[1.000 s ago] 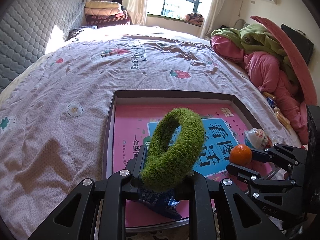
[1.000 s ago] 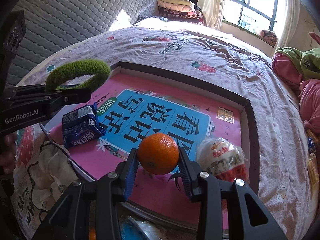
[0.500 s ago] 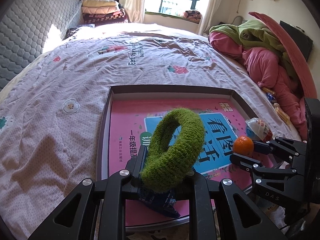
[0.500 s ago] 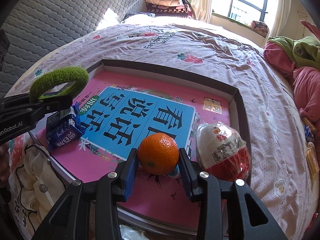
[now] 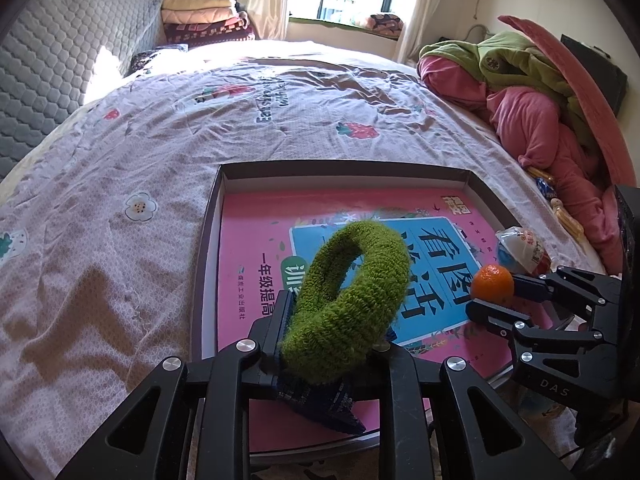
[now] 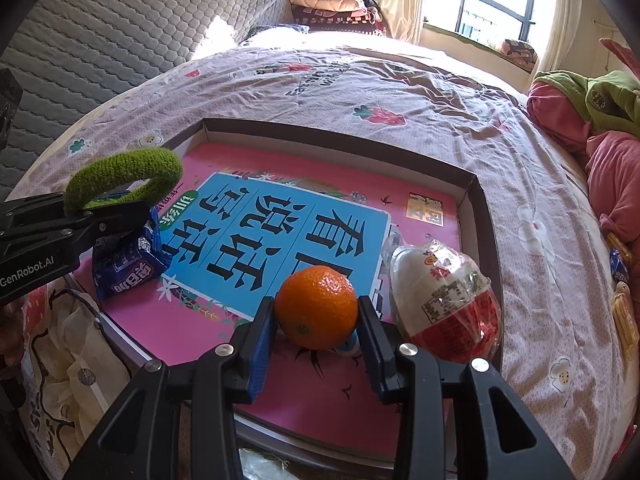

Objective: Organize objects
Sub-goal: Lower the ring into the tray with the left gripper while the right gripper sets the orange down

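Note:
A shallow box (image 5: pixel 208 240) with a pink and blue book cover inside lies on the bed; its rim also shows in the right wrist view (image 6: pixel 480 200). My left gripper (image 5: pixel 332 320) is shut on a green fuzzy ring (image 5: pixel 352 300), held over the box's near left part; the ring also shows in the right wrist view (image 6: pixel 124 174). My right gripper (image 6: pixel 316 320) is shut on an orange (image 6: pixel 316 312), low over the box's near right part; the orange also shows in the left wrist view (image 5: pixel 493 284). A blue snack packet (image 6: pixel 128 264) lies in the box under the left gripper.
A wrapped white and red egg-shaped package (image 6: pixel 444 300) lies in the box right of the orange. Pink and green clothes (image 5: pixel 540 100) are piled at the bed's right. A grey quilted headboard (image 6: pixel 120 32) stands at the left. A plastic bag (image 6: pixel 72 340) hangs below the box's near edge.
Both grippers have moved slightly with their loads still held; the orange has sunk lower over the box beside the egg-shaped package. The green ring stays over the blue packet.

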